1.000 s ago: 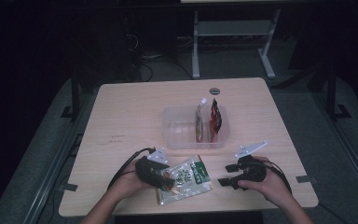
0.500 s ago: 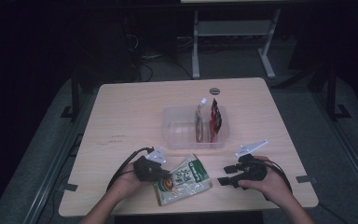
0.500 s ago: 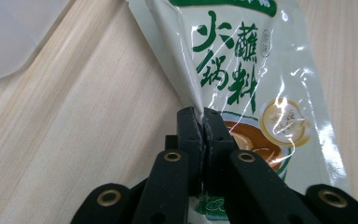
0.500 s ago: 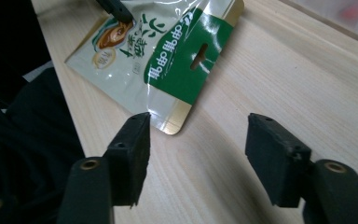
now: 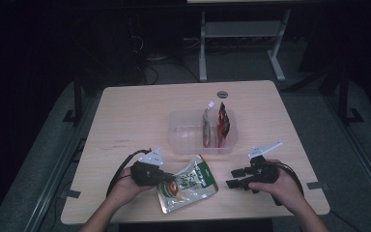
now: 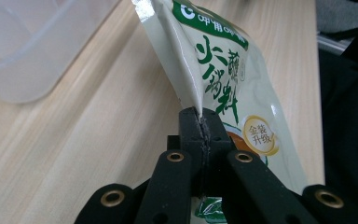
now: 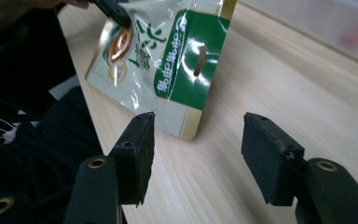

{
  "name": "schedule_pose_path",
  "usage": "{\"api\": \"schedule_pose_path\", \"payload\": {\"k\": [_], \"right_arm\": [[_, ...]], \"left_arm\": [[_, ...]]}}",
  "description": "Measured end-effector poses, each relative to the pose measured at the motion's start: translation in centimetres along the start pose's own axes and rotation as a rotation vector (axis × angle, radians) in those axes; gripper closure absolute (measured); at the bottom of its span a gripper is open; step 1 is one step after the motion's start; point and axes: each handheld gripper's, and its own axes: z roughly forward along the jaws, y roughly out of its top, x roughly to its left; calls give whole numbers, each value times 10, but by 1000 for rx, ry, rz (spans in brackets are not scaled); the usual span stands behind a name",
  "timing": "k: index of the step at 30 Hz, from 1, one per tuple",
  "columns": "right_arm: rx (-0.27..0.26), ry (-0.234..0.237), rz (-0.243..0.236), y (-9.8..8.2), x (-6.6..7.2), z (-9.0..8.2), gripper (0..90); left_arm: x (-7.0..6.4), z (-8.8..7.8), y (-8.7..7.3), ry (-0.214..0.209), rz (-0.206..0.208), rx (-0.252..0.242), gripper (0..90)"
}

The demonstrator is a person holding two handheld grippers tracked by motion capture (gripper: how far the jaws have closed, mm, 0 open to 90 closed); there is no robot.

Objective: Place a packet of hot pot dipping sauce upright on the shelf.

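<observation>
A pale green and white food pouch [image 5: 188,183] with a dark green top band lies near the table's front edge. My left gripper [image 5: 166,178] is shut on the pouch's side seam; in the left gripper view the seam [image 6: 191,88] runs up from between the closed jaws. The pouch [image 7: 168,60] also lies ahead of my right gripper [image 7: 196,154], whose jaws stand wide apart with nothing between them. In the high view my right gripper [image 5: 233,178] rests on the table to the right of the pouch, a short gap away.
A clear plastic bin [image 5: 186,133] sits mid-table behind the pouch, holding a red packet [image 5: 222,124] and a pale packet [image 5: 206,123] upright at its right end. A small dark round disc [image 5: 222,94] lies farther back. The wooden table [image 5: 135,116] has bare room at left.
The pouch's left edge has lifted slightly in my left gripper. My right gripper has barely moved.
</observation>
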Motion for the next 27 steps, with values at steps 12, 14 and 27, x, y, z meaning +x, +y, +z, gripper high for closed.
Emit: {"api": "schedule_pose_path", "payload": {"k": [12,14,27], "right_arm": [[-75,96,-33,30,0,4,424],[-83,114,-38,34,-1,8,421],[-81,233,-60,61,-1,40,407]], "left_arm": [[-4,-18,6,6,17,-76,899],[-5,-20,7,8,22,-91,899],[-10,-33,11,9,51,-147,900]]}}
